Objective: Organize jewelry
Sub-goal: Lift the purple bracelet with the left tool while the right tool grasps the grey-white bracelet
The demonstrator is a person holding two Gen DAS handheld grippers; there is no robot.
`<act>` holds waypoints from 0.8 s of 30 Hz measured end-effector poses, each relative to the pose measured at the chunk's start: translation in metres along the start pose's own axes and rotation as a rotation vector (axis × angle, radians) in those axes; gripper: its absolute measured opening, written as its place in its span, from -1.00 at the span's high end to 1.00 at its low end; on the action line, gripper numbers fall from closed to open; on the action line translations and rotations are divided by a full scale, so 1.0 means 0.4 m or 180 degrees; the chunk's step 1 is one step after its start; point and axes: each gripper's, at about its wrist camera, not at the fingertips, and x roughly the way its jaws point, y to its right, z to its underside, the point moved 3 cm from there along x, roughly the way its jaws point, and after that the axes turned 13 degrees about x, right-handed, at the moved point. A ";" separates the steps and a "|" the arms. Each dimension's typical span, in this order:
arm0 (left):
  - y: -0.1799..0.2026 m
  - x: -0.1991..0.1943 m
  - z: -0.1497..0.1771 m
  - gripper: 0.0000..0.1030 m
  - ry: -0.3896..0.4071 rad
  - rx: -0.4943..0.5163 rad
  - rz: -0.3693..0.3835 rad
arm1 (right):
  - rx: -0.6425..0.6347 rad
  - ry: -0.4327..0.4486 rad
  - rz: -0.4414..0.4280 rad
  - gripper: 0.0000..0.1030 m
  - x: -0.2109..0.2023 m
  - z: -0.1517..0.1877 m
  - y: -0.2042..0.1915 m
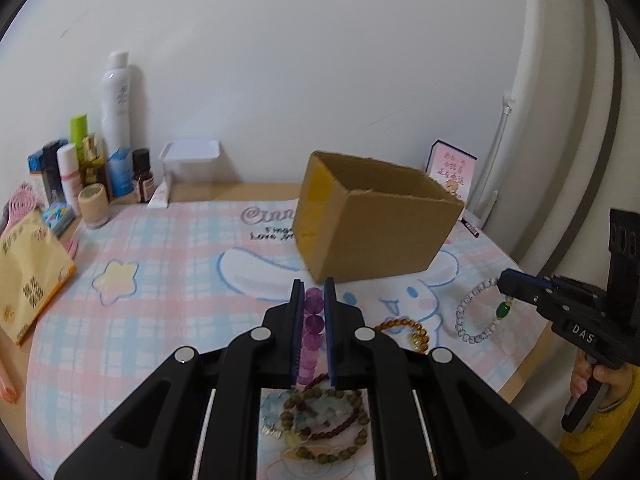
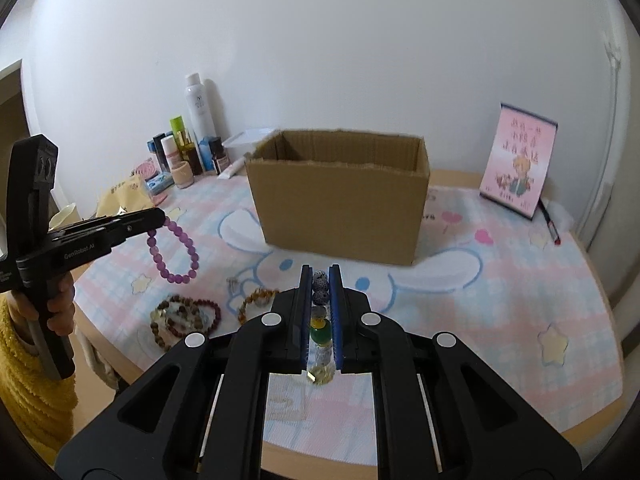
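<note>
My left gripper [image 1: 313,286] is shut on a purple bead bracelet [image 1: 311,330] and holds it above the table; the bracelet hangs from it in the right wrist view [image 2: 173,252]. My right gripper [image 2: 321,270] is shut on a clear bead bracelet with a green bead [image 2: 321,334], which hangs from it in the left wrist view [image 1: 480,314]. An open cardboard box [image 2: 340,204] stands just beyond both grippers. An amber bracelet [image 2: 256,300] and a pile of brown and dark red bracelets [image 2: 184,320] lie on the mat.
Cosmetic bottles [image 1: 116,128] and a clear plastic container [image 1: 192,160] stand at the back left. A yellow packet [image 1: 28,268] lies at the left. A pink card [image 2: 518,168] leans on the wall at the back right, a pen [image 2: 550,224] beside it.
</note>
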 end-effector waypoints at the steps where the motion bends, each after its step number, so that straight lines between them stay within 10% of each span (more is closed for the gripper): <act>1: 0.007 -0.002 -0.011 0.82 0.0028 0.0031 0.0011 | -0.0015 0.0029 -0.0015 0.85 -0.004 -0.011 -0.002; 24: 0.127 0.100 -0.340 0.82 0.0333 0.0543 0.0337 | -0.0251 0.0429 -0.0132 0.85 0.004 -0.319 -0.017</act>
